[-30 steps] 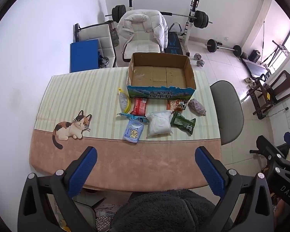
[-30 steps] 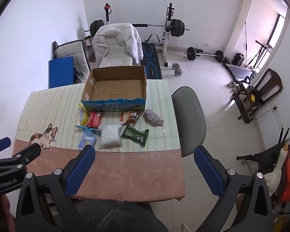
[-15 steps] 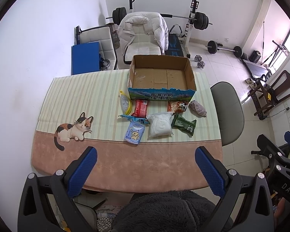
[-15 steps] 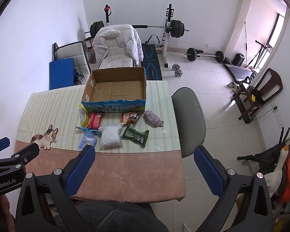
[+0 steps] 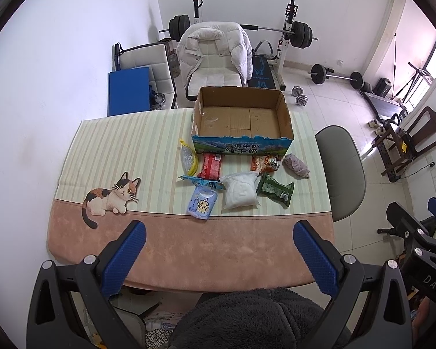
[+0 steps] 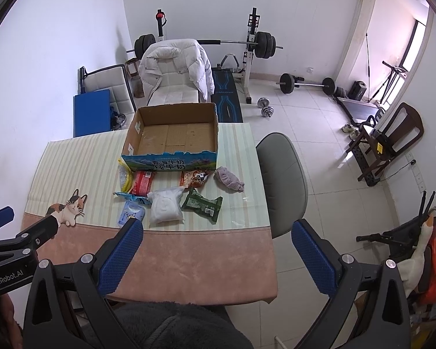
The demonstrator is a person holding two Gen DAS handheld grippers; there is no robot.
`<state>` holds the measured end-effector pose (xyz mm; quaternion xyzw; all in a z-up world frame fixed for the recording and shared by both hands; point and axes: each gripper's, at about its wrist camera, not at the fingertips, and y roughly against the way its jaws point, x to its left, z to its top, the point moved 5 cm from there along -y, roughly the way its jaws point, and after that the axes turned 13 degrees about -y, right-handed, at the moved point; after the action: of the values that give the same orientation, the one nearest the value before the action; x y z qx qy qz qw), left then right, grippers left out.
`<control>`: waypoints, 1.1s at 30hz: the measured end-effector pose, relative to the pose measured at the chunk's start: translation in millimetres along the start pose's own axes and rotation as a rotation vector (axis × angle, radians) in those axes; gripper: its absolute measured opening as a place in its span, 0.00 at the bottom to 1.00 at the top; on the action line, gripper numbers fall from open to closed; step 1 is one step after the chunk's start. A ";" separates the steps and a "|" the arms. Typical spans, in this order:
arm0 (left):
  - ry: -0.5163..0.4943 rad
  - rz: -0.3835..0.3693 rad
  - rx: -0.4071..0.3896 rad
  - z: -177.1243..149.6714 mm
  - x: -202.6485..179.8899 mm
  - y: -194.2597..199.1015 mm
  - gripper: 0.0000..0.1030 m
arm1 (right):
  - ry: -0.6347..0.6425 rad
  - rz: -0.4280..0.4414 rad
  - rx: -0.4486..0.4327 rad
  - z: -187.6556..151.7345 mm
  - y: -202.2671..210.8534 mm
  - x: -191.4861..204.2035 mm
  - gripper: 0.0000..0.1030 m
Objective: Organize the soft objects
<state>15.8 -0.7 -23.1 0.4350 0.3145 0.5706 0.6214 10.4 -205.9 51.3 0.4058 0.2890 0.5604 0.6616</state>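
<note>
Both the left gripper [image 5: 219,250] and the right gripper [image 6: 218,250] hang above the table's [image 5: 218,250] near edge, fingers spread wide and empty. The soft packets lie clustered just before the open cardboard box [image 5: 241,116]: white bag [image 5: 239,190], green pouch [image 5: 276,189], grey cloth [image 5: 296,165], red packet [image 5: 210,165].

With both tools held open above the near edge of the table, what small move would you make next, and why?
I would probably lower the right tool forward toward the white pouch, the packet nearest its open fingers. The cardboard box holds nothing yet, all the soft packets lie on the table in front of it, and the left tool is likewise open and holding nothing.
</note>
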 end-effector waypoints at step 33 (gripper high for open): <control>0.001 -0.001 -0.006 -4.8 -0.3 -0.3 1.00 | 0.017 0.002 -0.018 3.5 14.6 5.2 1.00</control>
<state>11.5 -0.1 -25.4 0.4329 0.3132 0.5715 0.6228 6.9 -201.0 66.0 0.3953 0.2891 0.5671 0.6623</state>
